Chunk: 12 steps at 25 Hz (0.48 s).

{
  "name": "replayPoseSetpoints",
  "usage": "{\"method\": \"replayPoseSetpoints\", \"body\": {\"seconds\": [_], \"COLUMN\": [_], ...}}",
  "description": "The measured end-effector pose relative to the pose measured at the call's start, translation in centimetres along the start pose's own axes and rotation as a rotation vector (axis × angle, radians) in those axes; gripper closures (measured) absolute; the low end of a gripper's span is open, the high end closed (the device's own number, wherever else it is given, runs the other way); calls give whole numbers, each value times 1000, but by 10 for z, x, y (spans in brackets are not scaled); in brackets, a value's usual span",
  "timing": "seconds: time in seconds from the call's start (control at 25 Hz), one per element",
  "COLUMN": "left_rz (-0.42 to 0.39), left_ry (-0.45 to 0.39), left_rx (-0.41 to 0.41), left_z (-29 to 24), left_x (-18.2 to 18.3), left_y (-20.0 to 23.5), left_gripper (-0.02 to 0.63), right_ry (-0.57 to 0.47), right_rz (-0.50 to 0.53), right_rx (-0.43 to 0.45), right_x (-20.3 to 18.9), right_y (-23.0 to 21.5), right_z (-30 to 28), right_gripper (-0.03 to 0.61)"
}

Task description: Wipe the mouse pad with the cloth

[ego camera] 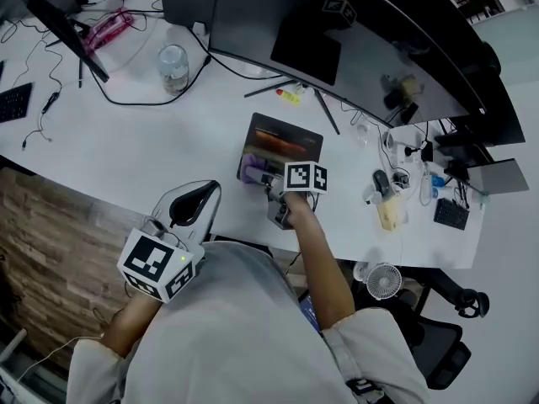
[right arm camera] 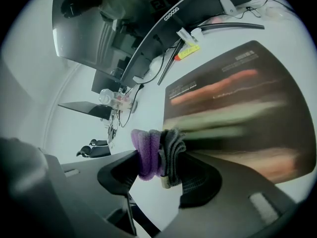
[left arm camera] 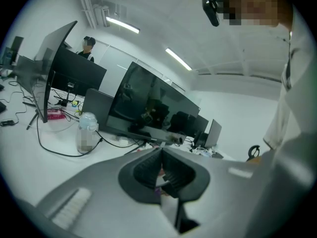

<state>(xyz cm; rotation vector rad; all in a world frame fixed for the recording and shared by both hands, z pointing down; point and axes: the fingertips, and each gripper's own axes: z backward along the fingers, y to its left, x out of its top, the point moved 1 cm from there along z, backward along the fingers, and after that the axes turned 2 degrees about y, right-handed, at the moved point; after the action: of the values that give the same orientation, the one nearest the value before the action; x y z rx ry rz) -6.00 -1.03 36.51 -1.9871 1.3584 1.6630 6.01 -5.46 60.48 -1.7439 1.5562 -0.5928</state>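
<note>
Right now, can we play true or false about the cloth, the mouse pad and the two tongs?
1. The right tongs are pinching a purple and grey cloth. True.
2. The cloth is at the far edge of the mouse pad, by the monitor. False: it is at the pad's near corner, on the person's side.
3. The left tongs hold a second cloth. False: they are shut with nothing in them, held back near the person's body.
4. The mouse pad is dark with a picture printed on it. True.
5. A bottle stands on the mouse pad. False: it stands on the white desk, well apart from the pad.
</note>
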Motion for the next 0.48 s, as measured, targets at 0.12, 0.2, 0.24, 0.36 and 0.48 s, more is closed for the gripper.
{"method": "replayPoseSetpoints", "body": {"seconds": [0.12, 0.2, 0.24, 0.36, 0.48], "left_rz": [5, 8, 11, 20, 21], "left_ry": [3, 3, 5, 12, 11], "left_rx": [9, 11, 12, 8, -4], "left_z": [1, 1, 1, -1, -4], "left_x": [-2, -4, -5, -9, -8], "left_y": [2, 2, 3, 2, -2], "left_gripper": [614, 614, 614, 614, 614], "right_ry": [8, 10, 13, 23, 24], "right_rz": [-5, -2, 0, -1, 2], "right_rx": [1, 3, 6, 9, 5], "right_x": [0, 0, 0, -2, 0], "right_y": [1, 1, 1, -2, -6], "right_z": [-7, -7, -8, -7, -2], "right_gripper": [345, 345, 345, 345, 345]}}
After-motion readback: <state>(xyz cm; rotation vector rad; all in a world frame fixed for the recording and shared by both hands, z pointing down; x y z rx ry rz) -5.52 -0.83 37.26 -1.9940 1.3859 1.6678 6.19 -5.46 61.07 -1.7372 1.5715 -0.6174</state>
